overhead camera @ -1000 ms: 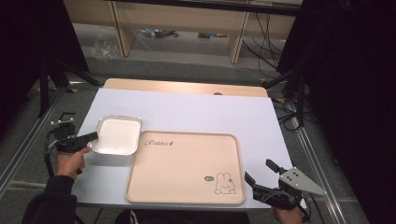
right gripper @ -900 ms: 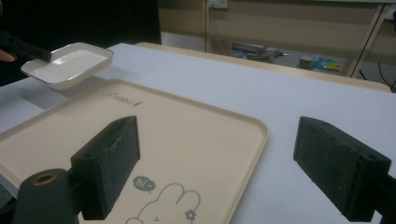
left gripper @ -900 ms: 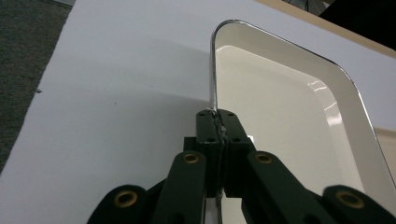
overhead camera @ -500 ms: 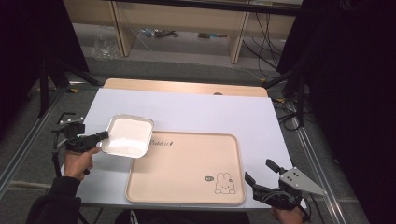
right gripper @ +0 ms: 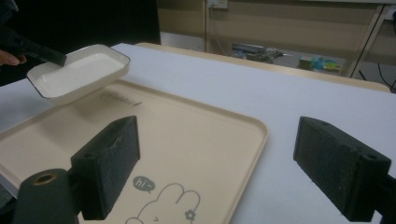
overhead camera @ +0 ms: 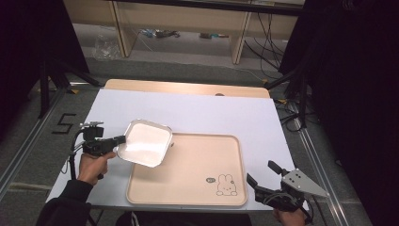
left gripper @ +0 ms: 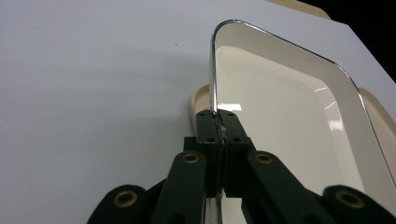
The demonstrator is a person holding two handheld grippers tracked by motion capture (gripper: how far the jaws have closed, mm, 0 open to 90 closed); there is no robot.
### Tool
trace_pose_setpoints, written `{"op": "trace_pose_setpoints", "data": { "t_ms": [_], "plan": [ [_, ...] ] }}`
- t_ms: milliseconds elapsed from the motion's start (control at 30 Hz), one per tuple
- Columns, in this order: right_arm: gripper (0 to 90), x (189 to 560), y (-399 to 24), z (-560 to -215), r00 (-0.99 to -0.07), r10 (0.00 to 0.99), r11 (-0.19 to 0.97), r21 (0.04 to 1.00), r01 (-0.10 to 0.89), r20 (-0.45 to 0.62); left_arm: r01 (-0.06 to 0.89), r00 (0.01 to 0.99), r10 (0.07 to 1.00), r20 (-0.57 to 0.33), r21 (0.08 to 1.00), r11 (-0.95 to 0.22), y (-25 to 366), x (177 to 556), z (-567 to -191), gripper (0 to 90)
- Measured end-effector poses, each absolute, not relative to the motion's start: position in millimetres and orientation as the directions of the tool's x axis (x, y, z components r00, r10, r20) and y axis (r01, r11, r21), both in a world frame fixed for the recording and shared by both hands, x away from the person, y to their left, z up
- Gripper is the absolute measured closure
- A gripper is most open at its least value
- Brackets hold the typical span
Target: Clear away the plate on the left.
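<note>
The left gripper [overhead camera: 118, 140] pinched the rim of the white dish [overhead camera: 143, 142], which hung tilted over the left corner of the beige tray [overhead camera: 188, 176] (a rabbit was printed on it). The right gripper [overhead camera: 263, 181] rested with jaws spread, near the tray's right corner.

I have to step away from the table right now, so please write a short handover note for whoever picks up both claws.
Left claw: shut on the near rim of the white dish, held lifted and tilted over the far left corner of the beige tray.
Right claw: open, holding nothing, beside the tray's near right corner.
Things: the tray lies flat on the white table, rabbit drawing toward the near right corner; nothing rests on it.
Done: dish gripped and raised.
Left: probably lower the dish onto the tray and let go; the right claw has had no part so far.
</note>
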State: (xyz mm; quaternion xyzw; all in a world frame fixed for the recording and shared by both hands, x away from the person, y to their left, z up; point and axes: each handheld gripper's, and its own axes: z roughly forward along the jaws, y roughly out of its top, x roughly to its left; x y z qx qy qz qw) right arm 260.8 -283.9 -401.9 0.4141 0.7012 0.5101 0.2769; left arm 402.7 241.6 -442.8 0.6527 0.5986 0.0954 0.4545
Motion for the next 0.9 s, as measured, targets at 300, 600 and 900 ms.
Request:
{"op": "trace_pose_setpoints", "data": {
  "t_ms": [300, 600, 900],
  "plan": [
    [15.2, 261, -284, -402, -0.502, 0.864, 0.139, 0.944, 0.298, 0.032, 0.71, 0.334, 0.851, -0.405, 0.702, 0.056, 214, 398, -445, 88.3],
    [15.2, 261, -284, -402, -0.503, 0.864, 0.138, 0.945, 0.298, 0.033, 0.735, 0.405, 0.833, -0.378, 0.677, -0.051, 182, 393, -454, 88.3],
    [15.2, 260, -284, -402, -0.505, 0.862, 0.13, 0.943, 0.307, 0.046, 0.745, 0.445, 0.812, -0.377, 0.659, -0.103, 160, 389, -461, 88.3]
  ]
}}
